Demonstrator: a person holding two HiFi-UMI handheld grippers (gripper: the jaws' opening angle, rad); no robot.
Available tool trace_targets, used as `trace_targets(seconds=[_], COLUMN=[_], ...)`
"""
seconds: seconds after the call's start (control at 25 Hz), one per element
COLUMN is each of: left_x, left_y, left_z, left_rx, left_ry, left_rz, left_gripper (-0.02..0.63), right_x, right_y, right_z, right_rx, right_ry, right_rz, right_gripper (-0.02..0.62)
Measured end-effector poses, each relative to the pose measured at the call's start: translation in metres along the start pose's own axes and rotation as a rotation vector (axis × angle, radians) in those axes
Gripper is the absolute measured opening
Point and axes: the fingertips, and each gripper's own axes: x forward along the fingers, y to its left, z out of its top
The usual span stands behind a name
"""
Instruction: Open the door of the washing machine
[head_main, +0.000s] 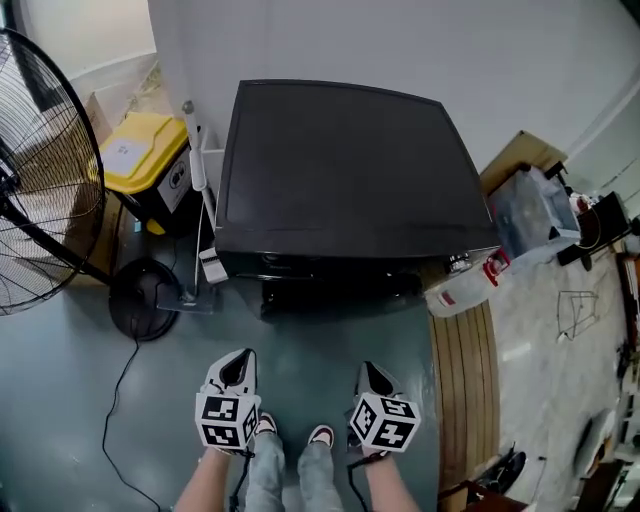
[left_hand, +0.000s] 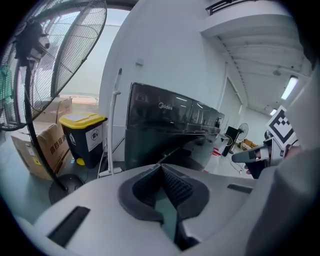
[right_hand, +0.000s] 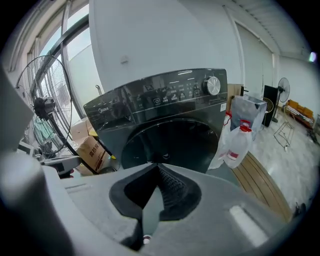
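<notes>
Washing machine door (right_hand: 172, 145) closed; left gripper (head_main: 238, 362), right gripper (head_main: 373, 372) pinched shut above open floor (head_main: 310, 350).

White wall (head_main: 400, 50) behind, grey floor (head_main: 60, 400) below; pedestal fan (head_main: 40, 170) and yellow-lidded bin (head_main: 145, 160) at left, wooden planking (head_main: 462, 390) at right, lit tube light (left_hand: 289, 88) overhead.

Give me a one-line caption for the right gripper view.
Shut, empty right hand-held gripper faces the black washing machine, its round door closed, a plastic jug beside it.
</notes>
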Motion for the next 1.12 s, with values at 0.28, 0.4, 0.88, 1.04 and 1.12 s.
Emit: trace_targets(seconds=[0.28, 0.4, 0.88, 1.04, 1.12], left_x=[0.026, 0.040, 0.072, 0.074, 0.075], left_y=[0.013, 0.022, 0.047, 0.041, 0.038], left_z=[-0.052, -0.067, -0.109, -0.115, -0.117], left_rx=[-0.013, -0.017, -0.054, -0.049, -0.044], left_ry=[0.028, 0.013, 0.001, 0.011, 0.018], left_rz=[0.008, 0.012, 0.023, 0.004, -0.006], left_gripper=[-0.002, -0.002, -0.002, -0.002, -0.002], right_x=[0.038, 0.048, 0.080, 0.080, 0.081], right_y=[-0.005, -0.009, -0.017, -0.019, -0.019], right_z=[-0.044, -0.060, -0.095, -0.093, -0.093], right_rx=[0.022, 0.007, -0.053, -0.047, -0.039], right_ry=[0.029, 0.043, 0.081, 0.071, 0.069], right_rz=[-0.007, -0.016, -0.043, -0.059, -0.063], right_gripper=[0.005, 0.005, 0.005, 0.005, 0.005])
